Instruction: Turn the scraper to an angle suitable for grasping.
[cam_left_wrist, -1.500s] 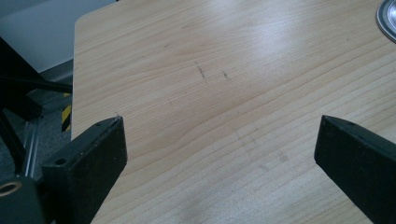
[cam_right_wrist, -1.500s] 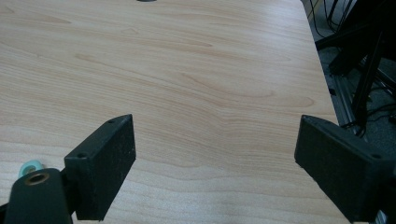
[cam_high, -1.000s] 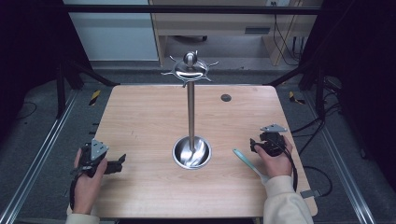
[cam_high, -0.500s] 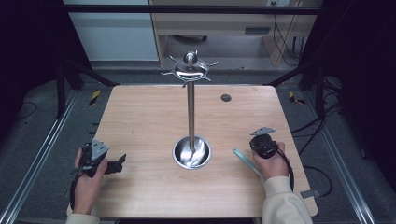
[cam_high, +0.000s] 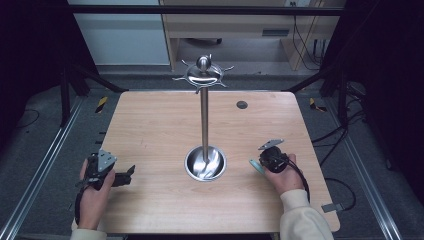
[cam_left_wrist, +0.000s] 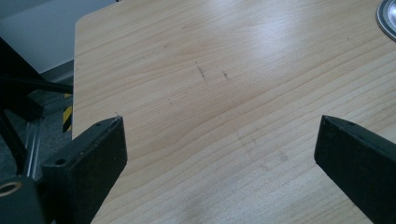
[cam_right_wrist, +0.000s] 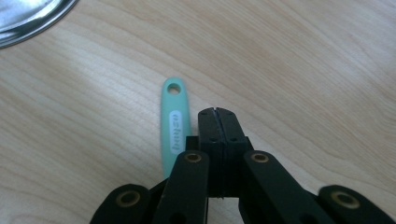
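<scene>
A mint-green handle (cam_right_wrist: 175, 121) with a hole at its end lies flat on the wooden table (cam_high: 150, 125), right of the steel stand's dish base (cam_high: 205, 163). My right gripper (cam_right_wrist: 218, 112) is shut, its jaws pressed together just beside the handle, with nothing between them. In the high view the right gripper (cam_high: 265, 160) rests low by the green handle (cam_high: 256, 166). My left gripper (cam_high: 129, 175) sits near the table's front left corner. Its jaws stand wide open over bare wood, as the left gripper (cam_left_wrist: 219, 128) shows.
A tall steel pole (cam_high: 204, 115) rises from the dish base to a hooked top (cam_high: 203, 72) in the table's middle. A dark round grommet (cam_high: 242, 104) sits at the back right. The dish rim (cam_right_wrist: 28, 18) lies ahead and left of the right gripper.
My right gripper has moved left and nearer to me, beside the green handle, and its jaws have shut. The handle and the left gripper have stayed put.
</scene>
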